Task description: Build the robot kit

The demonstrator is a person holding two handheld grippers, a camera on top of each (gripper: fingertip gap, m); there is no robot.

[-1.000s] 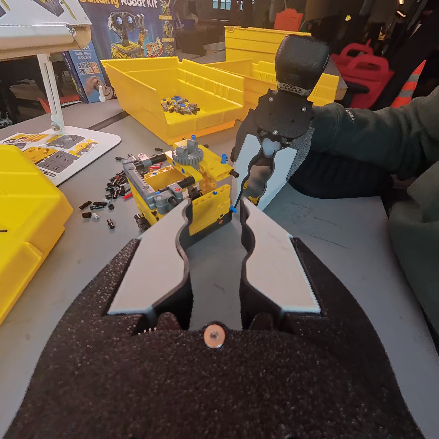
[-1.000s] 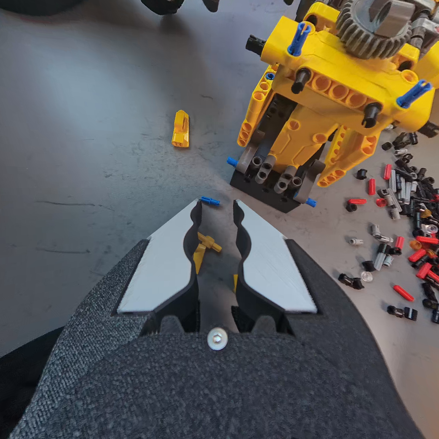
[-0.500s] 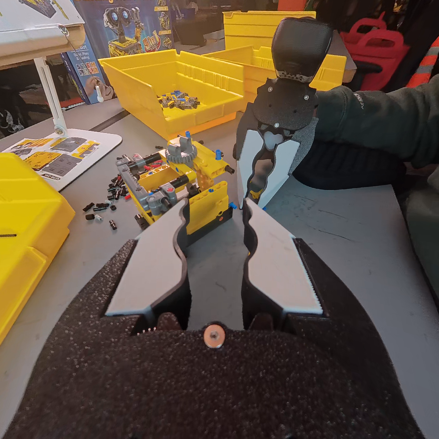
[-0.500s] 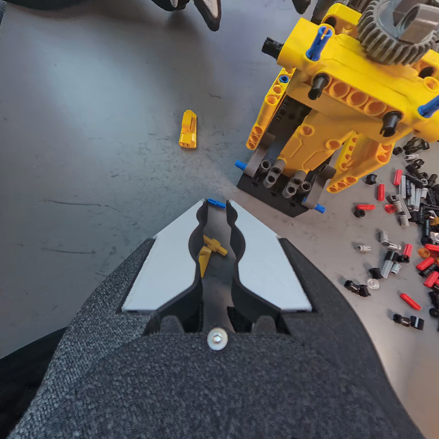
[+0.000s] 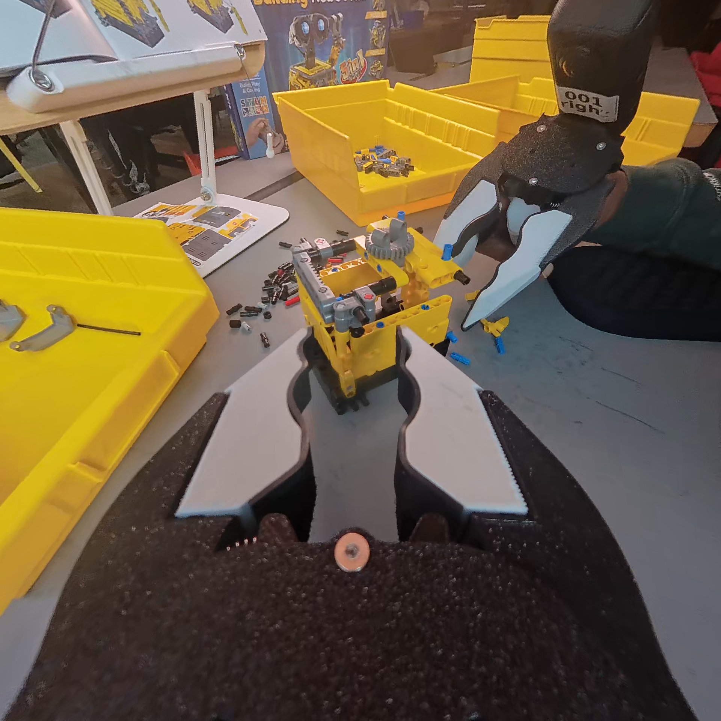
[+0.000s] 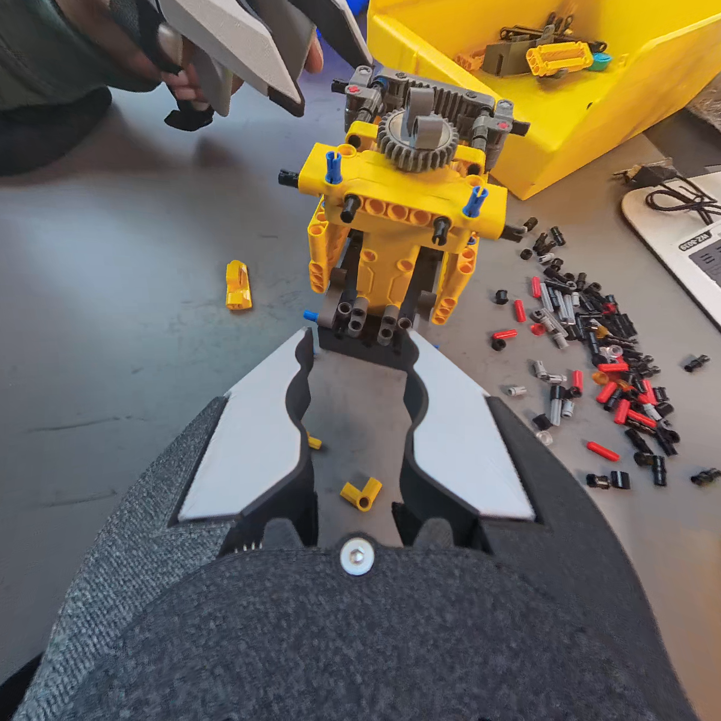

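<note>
While both tools stand wide and empty, the upright yellow-and-grey brick-built model [image 5: 370, 312] sits mid-tabletop [image 5: 585, 429], its base between the left tool [image 5: 353, 343] tips; the right tool [image 6: 361, 343] faces its opposite side.

So we've got the brick model [image 5: 370, 312] standing upright on the table [image 5: 585, 409], pretty much dead centre. Our left gripper [image 5: 353, 337] sits right in front of it with the fingertips either side of its base, and the right gripper [image 6: 361, 337] comes at it from the opposite side, tips spread at the base too. In the left wrist view a pile of loose pins [image 5: 273, 288] lies left of the model, one bin [image 5: 97, 351] further left, another bin [image 5: 390, 148] behind. A small angled connector [image 6: 361, 493] lies on the table between our right fingers.
</note>
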